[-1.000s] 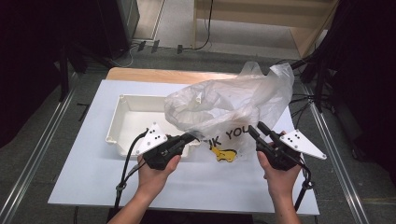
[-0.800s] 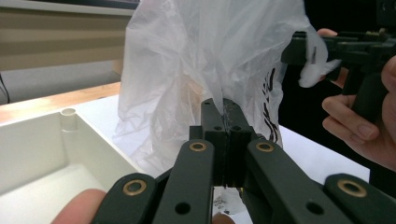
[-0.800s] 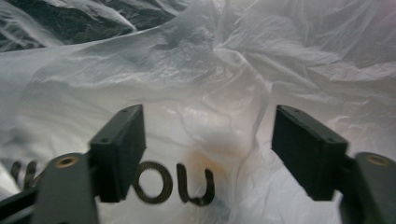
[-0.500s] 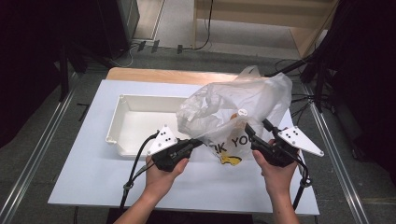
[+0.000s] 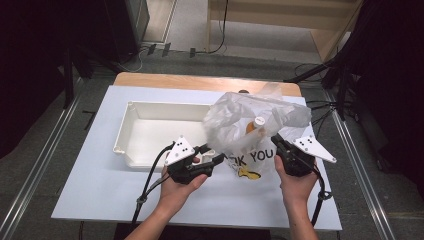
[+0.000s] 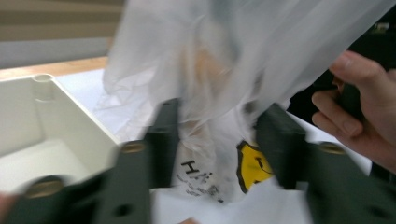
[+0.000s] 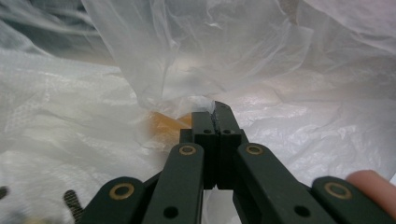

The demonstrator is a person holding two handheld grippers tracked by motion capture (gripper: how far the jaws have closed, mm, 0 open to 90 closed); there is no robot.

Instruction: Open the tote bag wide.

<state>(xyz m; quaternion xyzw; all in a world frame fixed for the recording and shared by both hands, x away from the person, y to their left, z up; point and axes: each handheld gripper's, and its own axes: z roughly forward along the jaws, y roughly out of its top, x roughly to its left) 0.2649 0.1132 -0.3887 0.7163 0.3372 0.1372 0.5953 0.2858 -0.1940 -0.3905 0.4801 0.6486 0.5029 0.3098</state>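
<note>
White sheeting covers the table (image 5: pixel 90 200), and on it a white tray (image 5: pixel 150 131) is set as the landmark; just beside the tray's right end a translucent plastic bag (image 5: pixel 255 125) with black lettering and a yellow mark is held up off the surface, a bottle with an orange body and white cap (image 5: pixel 256 125) seen inside it. Against a second ago, the bag has been shifted away from the tray's right end, and the bottle is now seen upright in the bag. The left gripper (image 5: pixel 212 155) has been brought to the bag's tray-side edge; its jaws are seen spread apart, with film lying between them but not pinched. The right gripper (image 7: pixel 213 109), on the bag's far side from the tray, is closed tight on a fold of film. It may be judged that the bag is being opened so the bottle can be got out.
</note>
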